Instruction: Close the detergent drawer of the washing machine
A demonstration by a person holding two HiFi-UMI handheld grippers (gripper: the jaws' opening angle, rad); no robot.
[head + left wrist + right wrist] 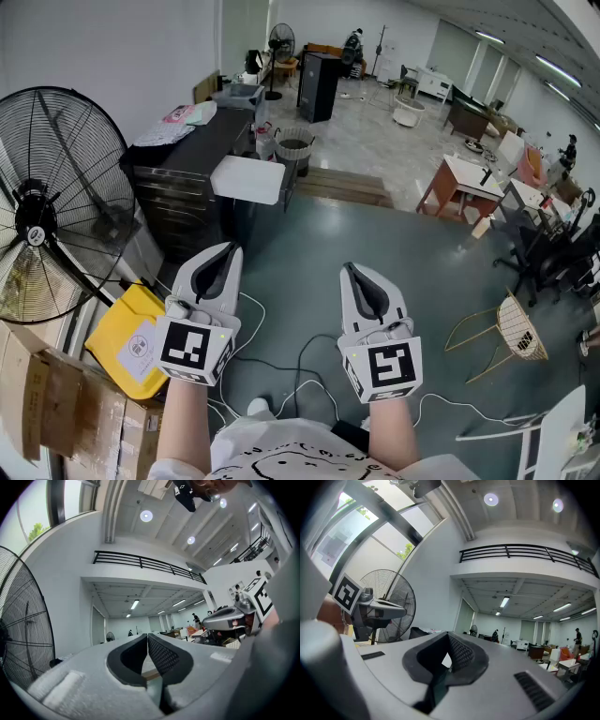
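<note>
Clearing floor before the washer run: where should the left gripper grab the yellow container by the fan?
Probably its thin right-hand edge, from the open floor side. The yellow container lies tilted, label up, fan behind and cardboard boxes along its left, so only that edge is free. The left gripper is shut; open it first.

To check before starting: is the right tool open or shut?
Shut: the right tool shows its jaws touching at the tips, with nothing between them.

Two claws, left claw and right claw, are showing alongside two fans, near fan and far fan, and one yellow canister.
</note>
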